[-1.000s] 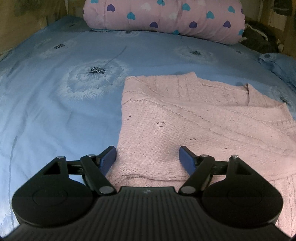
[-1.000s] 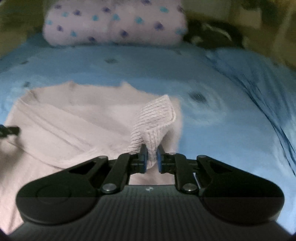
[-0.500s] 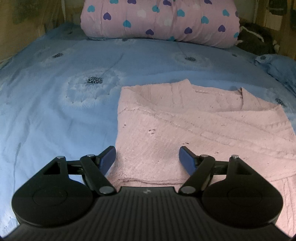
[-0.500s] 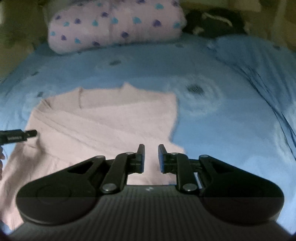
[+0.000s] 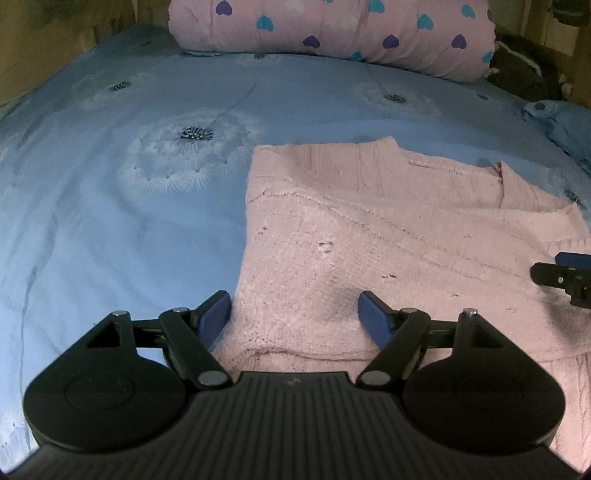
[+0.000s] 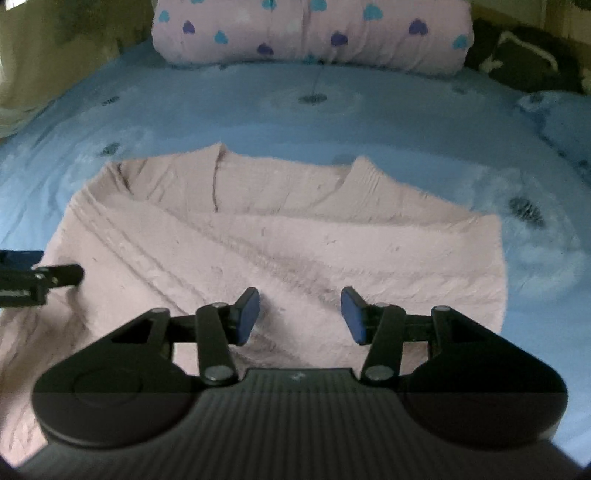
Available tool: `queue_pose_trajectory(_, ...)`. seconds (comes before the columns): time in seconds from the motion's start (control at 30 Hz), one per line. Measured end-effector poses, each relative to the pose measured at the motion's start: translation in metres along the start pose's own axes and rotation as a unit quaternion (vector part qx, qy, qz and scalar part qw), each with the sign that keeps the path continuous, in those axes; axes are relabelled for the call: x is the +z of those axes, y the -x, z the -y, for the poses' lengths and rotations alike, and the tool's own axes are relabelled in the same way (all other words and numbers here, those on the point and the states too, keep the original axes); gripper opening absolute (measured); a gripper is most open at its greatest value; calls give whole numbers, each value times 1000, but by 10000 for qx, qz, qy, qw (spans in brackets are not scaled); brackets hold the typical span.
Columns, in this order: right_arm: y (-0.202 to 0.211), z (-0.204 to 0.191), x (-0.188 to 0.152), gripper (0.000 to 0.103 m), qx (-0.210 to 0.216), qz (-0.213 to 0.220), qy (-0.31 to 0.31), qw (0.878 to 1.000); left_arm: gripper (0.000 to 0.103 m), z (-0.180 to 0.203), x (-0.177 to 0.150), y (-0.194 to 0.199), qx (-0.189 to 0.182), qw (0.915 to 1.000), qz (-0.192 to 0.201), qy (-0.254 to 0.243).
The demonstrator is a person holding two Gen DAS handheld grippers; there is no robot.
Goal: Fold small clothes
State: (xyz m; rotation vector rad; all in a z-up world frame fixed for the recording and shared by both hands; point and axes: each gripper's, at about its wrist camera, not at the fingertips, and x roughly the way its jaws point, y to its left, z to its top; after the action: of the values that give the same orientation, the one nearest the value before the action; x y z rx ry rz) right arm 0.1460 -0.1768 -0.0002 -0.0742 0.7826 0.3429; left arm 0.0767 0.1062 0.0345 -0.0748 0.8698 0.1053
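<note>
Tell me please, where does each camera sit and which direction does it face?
Left wrist: on the left gripper, jaws open, angled down over the pink knitted sweater's left edge; right gripper tip at right.
Right wrist: on the right gripper, jaws just opened, nothing between them, over the sweater's right half.
Shared: sweater, blue dandelion-print bedsheet, pink heart-patterned rolled quilt.

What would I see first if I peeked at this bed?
You'd spot the pink knitted sweater first, lying partly folded in the middle of the blue bedsheet with its dandelion print. Behind it, at the far end of the bed, sits a pink rolled quilt dotted with hearts. Up close, the left gripper and right gripper both hang open over the sweater's near edge.
</note>
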Motion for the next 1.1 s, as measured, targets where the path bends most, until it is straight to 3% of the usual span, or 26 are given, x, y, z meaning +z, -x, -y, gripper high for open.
queue_pose_trajectory(0.17, 4, 0, -11, 52, 134, 270, 87, 9995, 82, 4, 0, -3, 69, 9999, 15, -91)
queue_pose_trajectory(0.27, 8, 2, -14, 30, 374, 339, 87, 9987, 84, 5, -1, -4, 126, 9999, 37, -82)
queue_pose_trajectory(0.3, 9, 1, -15, 13, 409, 339, 117, 9985, 84, 5, -1, -4, 124, 9999, 54, -69)
queue_pose_trajectory(0.4, 13, -10, -13, 6, 125, 418, 622, 9971, 85, 5, 0, -6, 169, 9997, 129, -106)
queue_pose_trajectory(0.47, 16, -17, -9, 6, -230, 558, 882, 9943, 87, 5, 0, -9, 211, 9997, 128, -89)
queue_pose_trajectory(0.57, 7, -12, -4, 6, -417, 491, 691, 9955, 88, 4, 0, -12, 204, 9997, 124, -48)
queue_pose_trajectory(0.63, -5, -10, -9, 7, -385, 316, 592, 9970, 89, 4, 0, -11, 205, 9997, 147, -69)
queue_pose_trajectory(0.73, -1, -10, -14, 8, -376, 440, 505, 9970, 89, 4, -1, -11, 228, 9995, 178, -89)
queue_pose_trajectory(0.97, 52, -14, -35, 10, 33, 455, 330, 9984, 89, 5, -5, -6, 232, 9992, 273, -151)
queue_pose_trajectory(1.1, 82, -21, -60, 28, 219, 301, 184, 9991, 89, 8, -12, 5, 236, 9976, 459, -467)
